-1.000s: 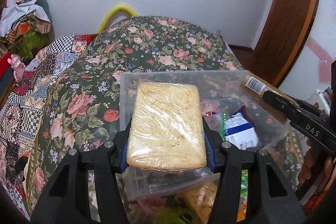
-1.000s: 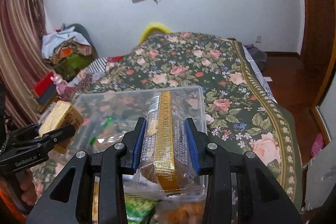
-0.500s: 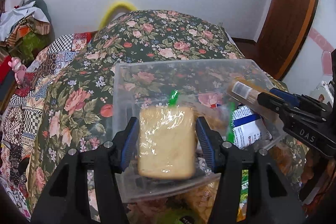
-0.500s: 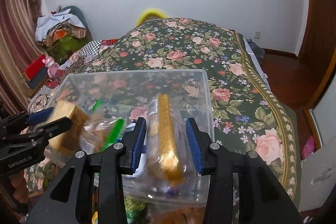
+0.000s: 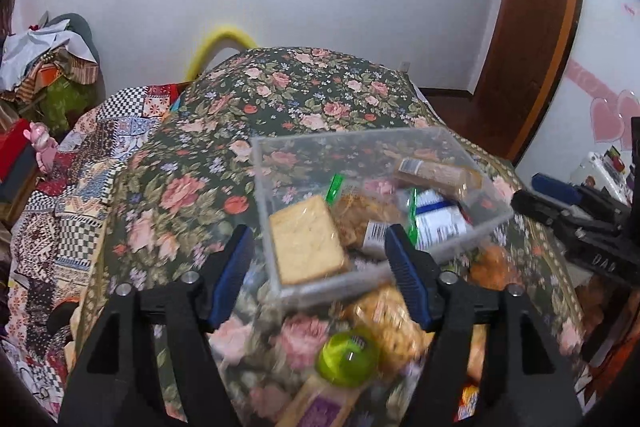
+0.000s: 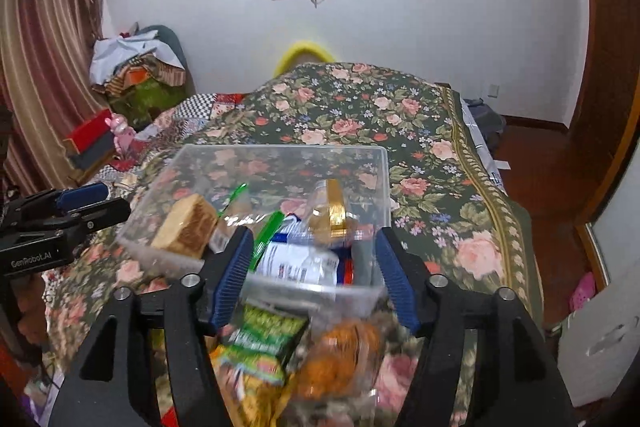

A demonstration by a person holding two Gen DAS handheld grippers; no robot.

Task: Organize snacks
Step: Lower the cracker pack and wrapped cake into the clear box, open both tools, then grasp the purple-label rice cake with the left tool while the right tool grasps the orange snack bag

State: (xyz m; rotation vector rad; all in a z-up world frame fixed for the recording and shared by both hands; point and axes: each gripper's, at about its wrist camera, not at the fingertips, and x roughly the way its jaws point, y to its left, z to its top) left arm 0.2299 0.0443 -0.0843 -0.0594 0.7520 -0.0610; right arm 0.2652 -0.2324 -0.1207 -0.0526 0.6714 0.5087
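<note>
A clear plastic bin (image 5: 476,227) (image 6: 380,183) stands on the floral bedspread and holds several snack packs. A wrapped tan cracker block (image 5: 306,241) (image 6: 186,227) leans in its left end. A gold-striped clear pack (image 6: 334,207) (image 5: 434,173) lies in its right part, beside a white and blue packet (image 6: 300,263) (image 5: 438,223). My left gripper (image 5: 320,271) is open and empty, just short of the bin's near wall. My right gripper (image 6: 312,275) is open and empty, at the bin's near edge.
Loose snacks lie on the bed in front of the bin: a green bag (image 6: 260,343), an orange snack pack (image 6: 340,355), a round green cup (image 5: 348,351) and a cookie pack (image 5: 390,319). The floral bedspread (image 6: 360,107) stretches beyond. Clutter (image 6: 136,75) sits left.
Both grippers opened and let go: the cracker block dropped from the left one and the gold-striped pack from the right one into the bin. Both grippers then drew back.
</note>
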